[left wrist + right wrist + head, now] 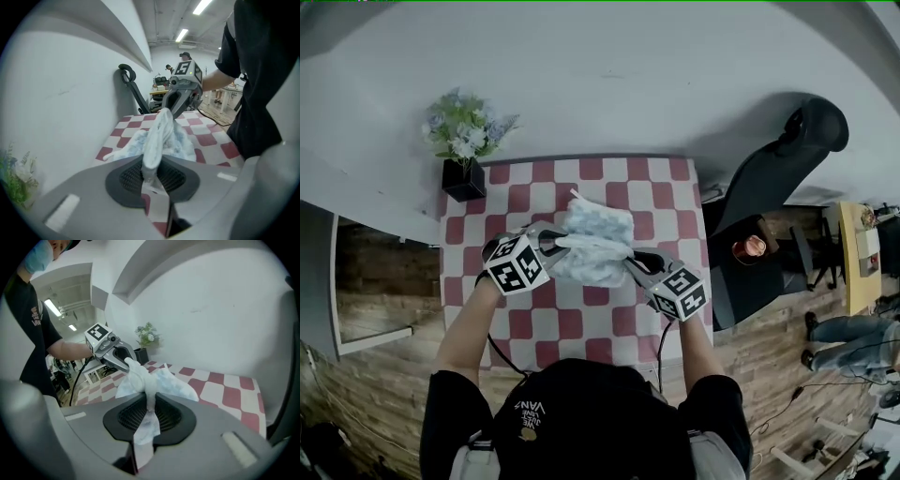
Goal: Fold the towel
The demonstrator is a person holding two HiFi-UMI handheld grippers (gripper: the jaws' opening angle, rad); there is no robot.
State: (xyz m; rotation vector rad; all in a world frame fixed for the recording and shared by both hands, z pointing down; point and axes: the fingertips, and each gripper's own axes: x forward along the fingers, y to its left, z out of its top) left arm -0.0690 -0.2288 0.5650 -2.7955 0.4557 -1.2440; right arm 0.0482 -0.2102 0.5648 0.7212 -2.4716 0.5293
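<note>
A white towel with pale blue print hangs bunched over the red-and-white checked table, stretched between both grippers. My left gripper is shut on one end of the towel, which runs between its pads. My right gripper is shut on the other end of the towel, a flap of cloth sticking out behind its jaws. The towel's lower part droops onto the table toward the wall. Each gripper shows in the other's view, the right gripper at the far end of the cloth and the left gripper likewise.
A black pot of pale blue flowers stands at the table's far left corner by the white wall. A black chair stands off the table's right side. The person's arms reach in from the near edge.
</note>
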